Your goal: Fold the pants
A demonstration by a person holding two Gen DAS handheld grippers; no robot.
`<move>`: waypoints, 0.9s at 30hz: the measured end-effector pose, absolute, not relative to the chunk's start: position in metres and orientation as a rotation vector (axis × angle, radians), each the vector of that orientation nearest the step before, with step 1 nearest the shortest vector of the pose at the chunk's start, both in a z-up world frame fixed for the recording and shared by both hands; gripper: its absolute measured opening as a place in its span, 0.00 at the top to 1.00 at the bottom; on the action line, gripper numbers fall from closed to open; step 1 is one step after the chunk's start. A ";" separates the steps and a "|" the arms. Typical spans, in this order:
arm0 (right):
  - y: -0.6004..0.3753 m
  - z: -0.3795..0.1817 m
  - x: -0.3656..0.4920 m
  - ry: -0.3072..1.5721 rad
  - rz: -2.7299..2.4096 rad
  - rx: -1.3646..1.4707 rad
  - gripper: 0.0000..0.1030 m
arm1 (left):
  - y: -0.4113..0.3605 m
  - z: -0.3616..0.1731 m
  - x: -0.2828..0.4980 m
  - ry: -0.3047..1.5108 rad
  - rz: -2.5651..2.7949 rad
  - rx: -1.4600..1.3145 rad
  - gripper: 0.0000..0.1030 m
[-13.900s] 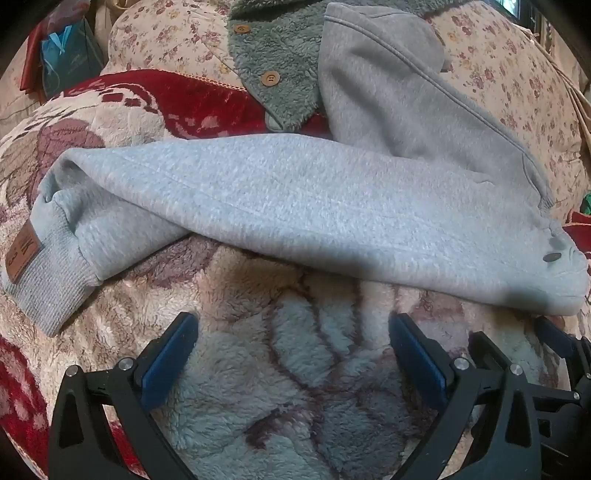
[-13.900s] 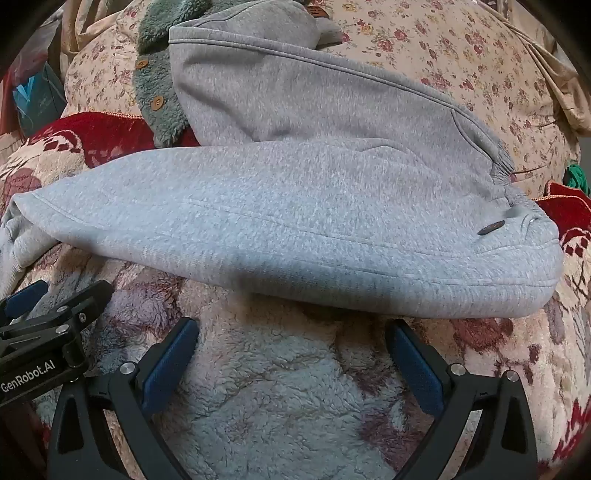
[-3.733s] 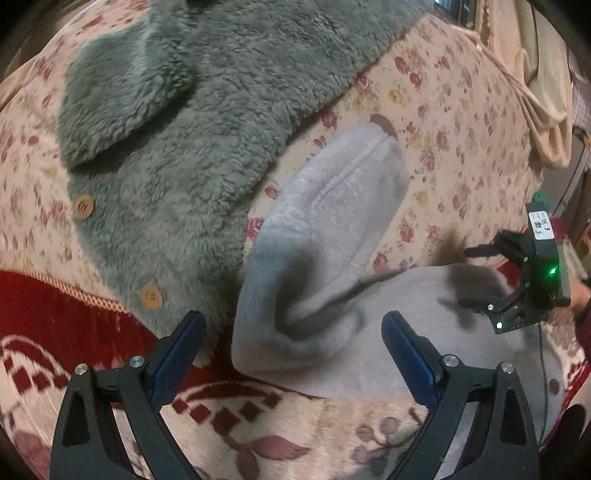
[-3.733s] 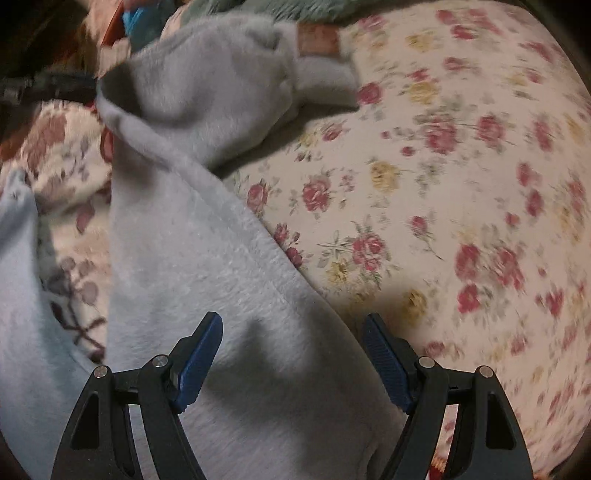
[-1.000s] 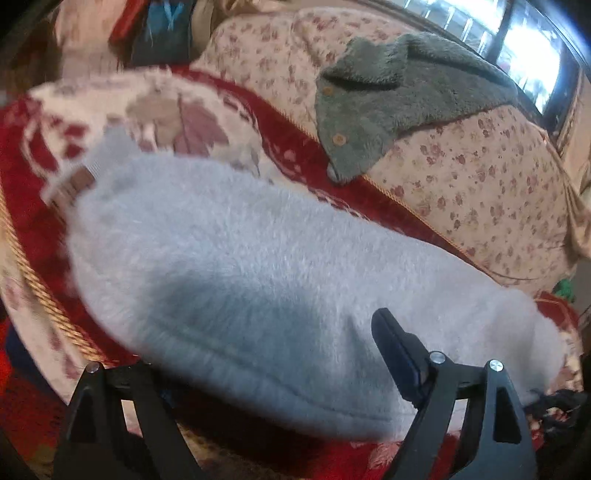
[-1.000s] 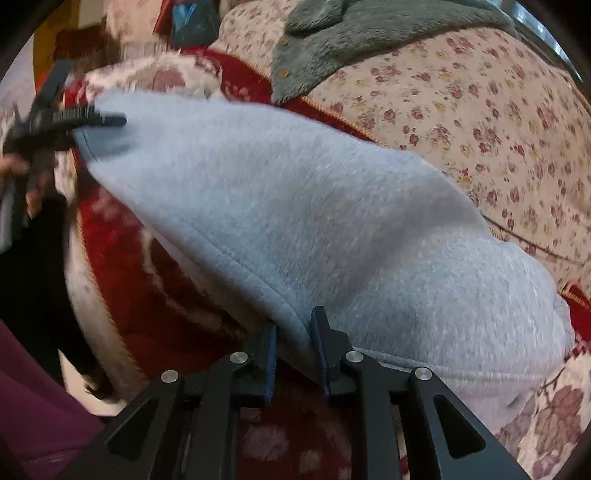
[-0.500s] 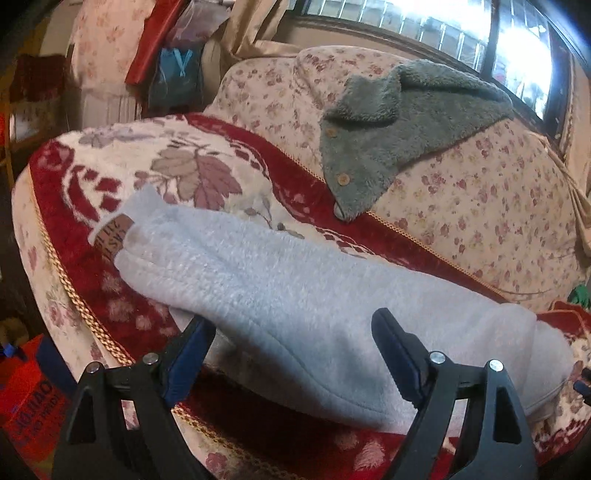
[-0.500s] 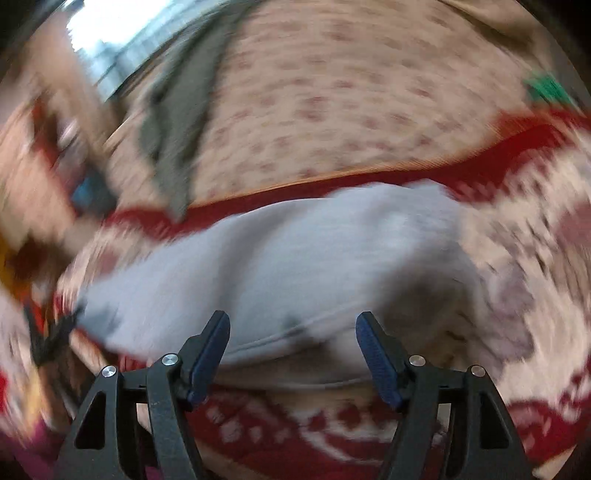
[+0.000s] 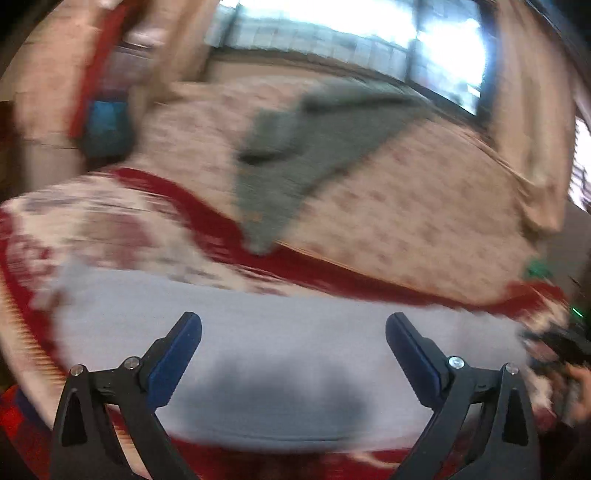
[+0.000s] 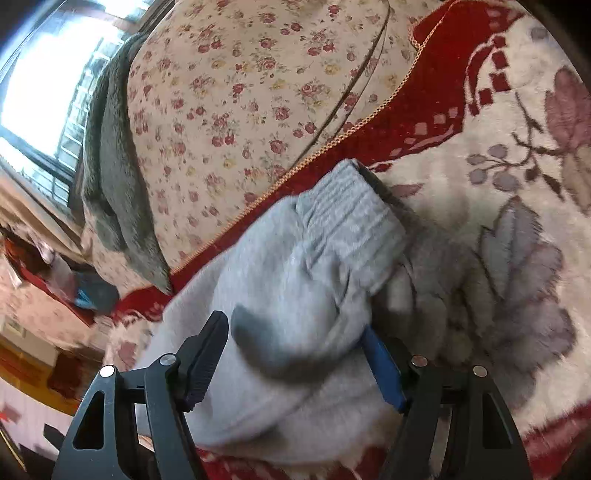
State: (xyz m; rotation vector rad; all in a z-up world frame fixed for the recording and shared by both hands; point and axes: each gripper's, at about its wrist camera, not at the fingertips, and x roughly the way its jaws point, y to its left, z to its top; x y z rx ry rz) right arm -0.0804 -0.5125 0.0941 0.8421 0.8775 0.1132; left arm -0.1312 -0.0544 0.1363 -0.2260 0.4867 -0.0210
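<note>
Your pants (image 9: 288,332) lie as one long folded band on the blanket (image 9: 110,229) that covers the sofa seat, and their long axis runs side to side across your left camera view, roughly parallel to the sofa's front edge. The left end of the band reaches toward the sofa's left edge; the right end stretches toward the spot where your right gripper shows dimly at the frame's far right. That view is badly smeared, so seams and details on the cloth cannot be made out there.

In your right camera the pants (image 10: 295,295) look sharper: pale grey fleece, soft and thick, bunched into rounded folds. A ribbed band of the same grey sits at the end pointing away from you, toward the red border of the blanket (image 10: 517,184), with a dark strip along its far edge.

Your left gripper (image 9: 293,354) is spread wide, its blue pads well apart, hovering over the middle of the band; nothing is held between them. Your right gripper (image 10: 295,354) is also spread, but a rounded hump of grey fleece sits between its pads. The right pad looks to be touching the cloth; the left one stands just beside it, so nothing is pinched.

Behind the pants, a grey-green fuzzy jacket (image 9: 295,155) hangs over the flowered sofa back (image 10: 240,92), below a bright window (image 9: 369,22).
</note>
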 end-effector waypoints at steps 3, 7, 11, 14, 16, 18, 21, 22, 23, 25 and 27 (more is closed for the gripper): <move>-0.519 0.081 -0.071 0.860 0.118 0.880 0.46 | -0.110 0.124 -0.100 0.568 -0.218 -0.184 0.03; -0.529 0.075 -0.078 0.806 0.120 0.962 0.71 | -0.182 0.110 -0.063 0.638 -0.413 -0.147 0.03; -0.526 0.097 -0.093 0.758 0.128 0.903 0.77 | -0.243 0.111 -0.034 0.664 -0.558 -0.132 0.03; -0.525 0.123 -0.110 0.689 0.174 0.885 0.82 | -0.277 0.117 -0.026 0.660 -0.635 -0.125 0.03; -0.521 0.148 -0.122 0.634 0.193 0.831 0.82 | -0.292 0.121 -0.025 0.655 -0.683 -0.137 0.03; -0.518 0.166 -0.133 0.604 0.192 0.763 0.82 | -0.304 0.119 -0.021 0.674 -0.719 -0.143 0.03; -0.514 0.164 -0.143 0.635 0.145 0.692 0.82 | -0.322 0.102 -0.015 0.749 -0.751 -0.144 0.03; -0.514 0.156 -0.145 0.665 0.105 0.661 0.82 | -0.328 0.094 -0.014 0.783 -0.757 -0.141 0.03; -0.517 0.144 -0.146 0.693 0.075 0.655 0.82 | -0.334 0.085 -0.013 0.816 -0.762 -0.136 0.03; -0.525 0.115 -0.146 0.766 0.013 0.666 0.82 | -0.346 0.062 -0.010 0.887 -0.760 -0.122 0.03; -0.534 0.074 -0.139 0.878 -0.057 0.685 0.82 | -0.352 0.042 -0.007 0.924 -0.741 -0.108 0.03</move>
